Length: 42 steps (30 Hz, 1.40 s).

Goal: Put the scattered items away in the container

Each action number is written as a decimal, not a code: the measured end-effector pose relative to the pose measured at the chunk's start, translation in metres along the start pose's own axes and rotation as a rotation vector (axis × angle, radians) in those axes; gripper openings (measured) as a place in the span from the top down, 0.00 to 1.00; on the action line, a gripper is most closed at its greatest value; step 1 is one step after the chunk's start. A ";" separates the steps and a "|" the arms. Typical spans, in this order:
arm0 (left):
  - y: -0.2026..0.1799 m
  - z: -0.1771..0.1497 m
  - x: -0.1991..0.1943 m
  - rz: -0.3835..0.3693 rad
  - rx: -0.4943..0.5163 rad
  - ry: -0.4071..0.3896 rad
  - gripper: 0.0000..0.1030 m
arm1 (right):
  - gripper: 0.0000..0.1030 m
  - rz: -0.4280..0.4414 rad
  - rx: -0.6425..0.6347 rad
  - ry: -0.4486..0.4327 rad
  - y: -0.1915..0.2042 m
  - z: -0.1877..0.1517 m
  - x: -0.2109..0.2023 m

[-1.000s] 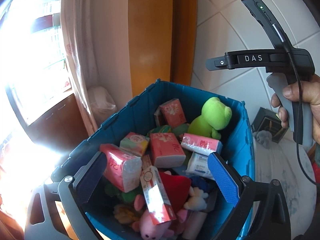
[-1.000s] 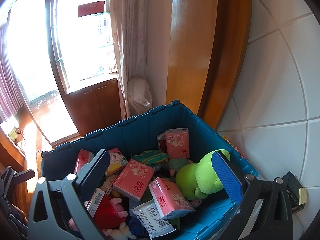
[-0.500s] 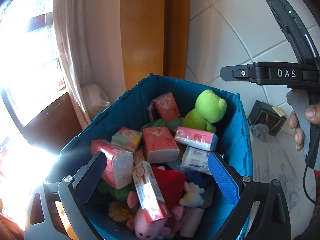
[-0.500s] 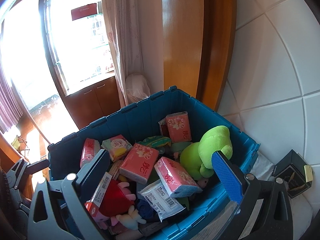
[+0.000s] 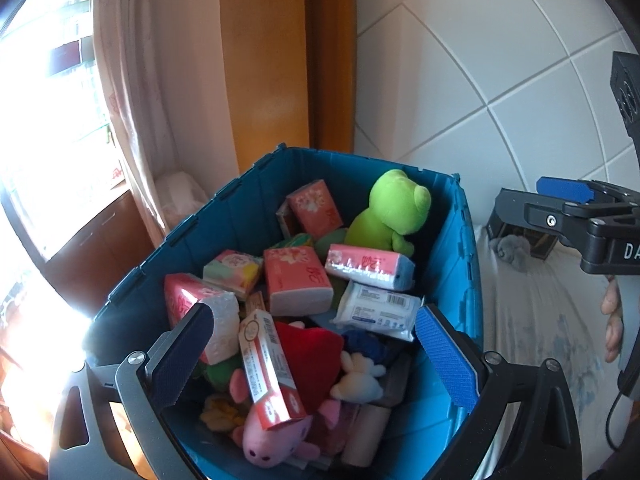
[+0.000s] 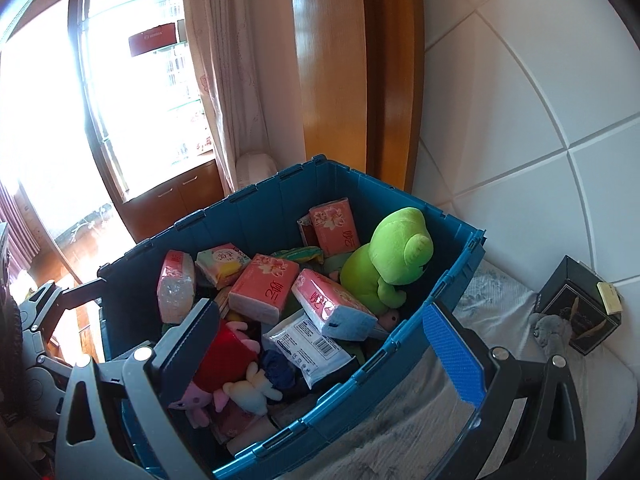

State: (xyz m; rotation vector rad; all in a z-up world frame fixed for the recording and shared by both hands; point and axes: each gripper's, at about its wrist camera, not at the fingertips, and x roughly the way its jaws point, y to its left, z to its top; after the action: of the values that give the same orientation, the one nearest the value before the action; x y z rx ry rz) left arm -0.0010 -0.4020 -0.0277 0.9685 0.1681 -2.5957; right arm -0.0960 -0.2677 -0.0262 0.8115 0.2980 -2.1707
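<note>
Grippers: left gripper (image 5: 316,354) and right gripper (image 6: 324,344) spread, empty; fetch small grey plush (image 6: 548,330), frame right, beside deep blue plastic crate (image 6: 436,296), pinching gently.

One blue crate (image 6: 256,216); inside it, five pink tissue packs (image 6: 266,286) in view, one pastel tissue pack (image 6: 220,258), one white wipes pack (image 6: 308,350), one long red-and-white box (image 5: 268,364); soft toys: one green frog (image 6: 384,260), one pink pig (image 5: 272,438), one white bunny (image 6: 248,392); outside the crate, one black box (image 6: 576,306) and one grey plush (image 6: 548,330).
</note>
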 end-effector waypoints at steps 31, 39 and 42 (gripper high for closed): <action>-0.276 -0.029 -0.098 -0.295 0.305 -0.064 0.01 | 0.00 -0.416 0.414 -0.041 -0.165 -0.217 -0.229; -0.348 -0.054 -0.120 -0.327 0.360 -0.058 0.01 | 0.00 -0.514 0.478 -0.038 -0.196 -0.267 -0.284; -0.371 -0.065 -0.122 -0.370 0.347 -0.016 0.01 | 0.00 -0.548 0.500 -0.031 -0.206 -0.286 -0.303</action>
State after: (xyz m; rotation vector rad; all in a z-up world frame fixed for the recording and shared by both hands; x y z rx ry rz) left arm -0.0152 -0.0067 -0.0030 1.1207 -0.1262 -3.0402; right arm 0.0285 0.1781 -0.0629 1.0568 -0.0602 -2.8298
